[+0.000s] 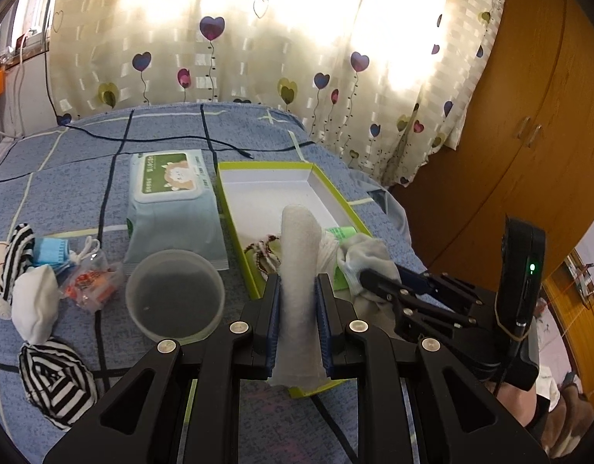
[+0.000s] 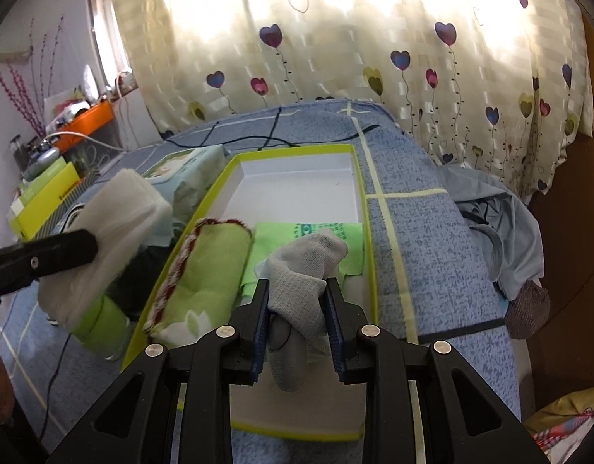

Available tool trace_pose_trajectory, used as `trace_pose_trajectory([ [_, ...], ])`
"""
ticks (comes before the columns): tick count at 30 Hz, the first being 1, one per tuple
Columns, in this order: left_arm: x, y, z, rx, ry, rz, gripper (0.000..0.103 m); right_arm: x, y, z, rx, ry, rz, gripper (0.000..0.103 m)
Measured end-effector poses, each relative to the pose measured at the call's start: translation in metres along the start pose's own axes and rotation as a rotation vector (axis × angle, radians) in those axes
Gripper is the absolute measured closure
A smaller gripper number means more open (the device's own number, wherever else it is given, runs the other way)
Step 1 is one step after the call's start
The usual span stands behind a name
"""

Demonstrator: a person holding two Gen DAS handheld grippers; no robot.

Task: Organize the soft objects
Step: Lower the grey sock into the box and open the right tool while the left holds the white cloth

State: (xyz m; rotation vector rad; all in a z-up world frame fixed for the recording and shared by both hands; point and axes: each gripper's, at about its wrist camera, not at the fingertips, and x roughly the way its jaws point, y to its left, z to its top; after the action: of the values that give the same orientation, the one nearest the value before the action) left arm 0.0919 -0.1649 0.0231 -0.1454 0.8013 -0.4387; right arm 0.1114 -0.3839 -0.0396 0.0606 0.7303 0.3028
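My left gripper (image 1: 296,286) is shut on a rolled white towel (image 1: 300,255) and holds it above the near left rim of the green-edged box (image 1: 235,224); the towel also shows in the right wrist view (image 2: 115,228). My right gripper (image 2: 297,294) is shut on a grey sock (image 2: 302,274) over the box (image 2: 368,232). Its fingers (image 1: 378,282) show in the left wrist view with the sock (image 1: 364,259). In the box lie a rolled green towel (image 2: 207,266) and a green packet (image 2: 281,232).
On the blue bedspread (image 1: 64,193) left of the box lie a wet-wipes pack (image 1: 173,208), a clear round tub (image 1: 175,297), a snack bag (image 1: 89,286), a blue mask pack (image 1: 49,251), white socks (image 1: 35,305) and striped socks (image 1: 57,379). A wooden wardrobe (image 1: 529,116) stands right.
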Motion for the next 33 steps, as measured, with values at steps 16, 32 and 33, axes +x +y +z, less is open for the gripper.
trace_pose_trajectory([
  [16, 0.047, -0.014, 0.005, -0.012, 0.08, -0.007, 0.085, -0.023, -0.024, 0.005, 0.038, -0.091, 0.024, 0.05],
  [32, 0.062, -0.018, 0.013, -0.047, 0.065, -0.034, 0.082, -0.026, -0.028, 0.002, 0.049, -0.092, 0.027, 0.05],
  [33, 0.059, -0.018, 0.014, -0.045, 0.059, -0.034, 0.081, -0.026, -0.026, 0.002, 0.047, -0.091, 0.027, 0.05],
])
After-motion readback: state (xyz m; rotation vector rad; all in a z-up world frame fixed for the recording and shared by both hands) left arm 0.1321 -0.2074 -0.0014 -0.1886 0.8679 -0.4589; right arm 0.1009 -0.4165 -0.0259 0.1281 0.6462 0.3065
